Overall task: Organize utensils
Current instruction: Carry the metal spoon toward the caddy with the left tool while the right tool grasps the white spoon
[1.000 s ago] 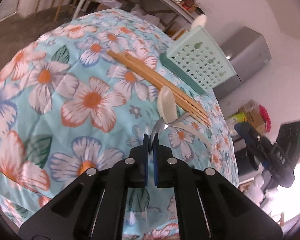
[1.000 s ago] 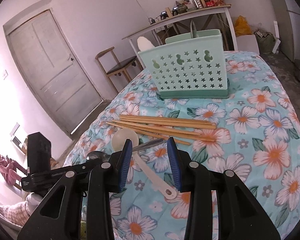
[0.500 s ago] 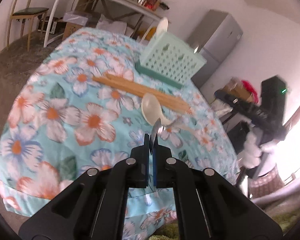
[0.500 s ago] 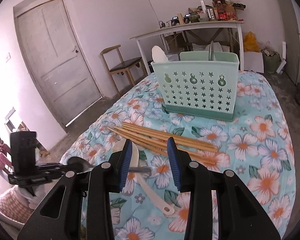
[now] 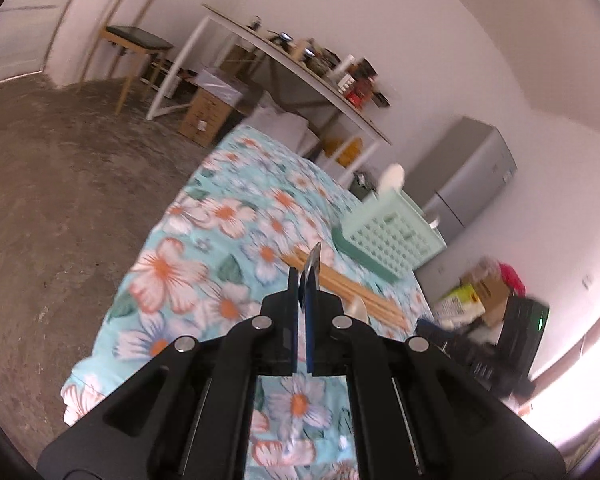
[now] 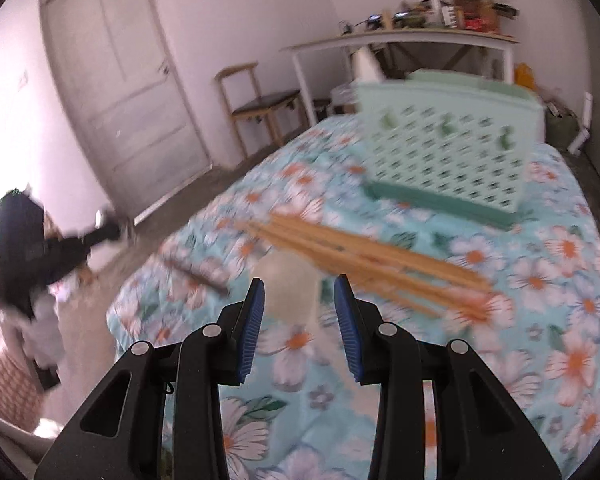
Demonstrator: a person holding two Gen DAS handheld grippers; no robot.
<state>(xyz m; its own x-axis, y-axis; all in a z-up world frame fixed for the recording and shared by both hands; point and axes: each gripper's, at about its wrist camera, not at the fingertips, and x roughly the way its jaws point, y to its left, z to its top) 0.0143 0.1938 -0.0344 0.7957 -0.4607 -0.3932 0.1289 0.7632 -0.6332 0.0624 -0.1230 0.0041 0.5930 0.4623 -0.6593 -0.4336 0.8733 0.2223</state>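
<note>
My left gripper [image 5: 304, 286] is shut on a metal spoon [image 5: 314, 260] that sticks up edge-on past its fingertips, above the floral tablecloth [image 5: 168, 272]. From the right wrist view the left gripper [image 6: 104, 232] hangs off the table's left edge, with the blurred spoon handle [image 6: 196, 274] beyond it. My right gripper [image 6: 299, 292] is open over a white plastic spoon [image 6: 290, 284] lying on the cloth; its pads do not touch it. Several wooden chopsticks [image 6: 360, 248] lie just past it. The mint perforated basket [image 6: 448, 148] stands at the back with a white spoon [image 6: 366, 64] upright in it.
The table's left edge [image 6: 140, 280] drops to a bare floor. A wooden chair [image 6: 256, 104], a door [image 6: 120, 80] and a cluttered long white table [image 6: 400, 38] stand behind. A grey fridge [image 5: 472, 176] and cardboard boxes [image 5: 488, 292] are to the right in the left wrist view.
The left gripper has risen with the metal spoon, off the cloth and away to the table's left edge. The right gripper has moved forward over the white spoon and rolled.
</note>
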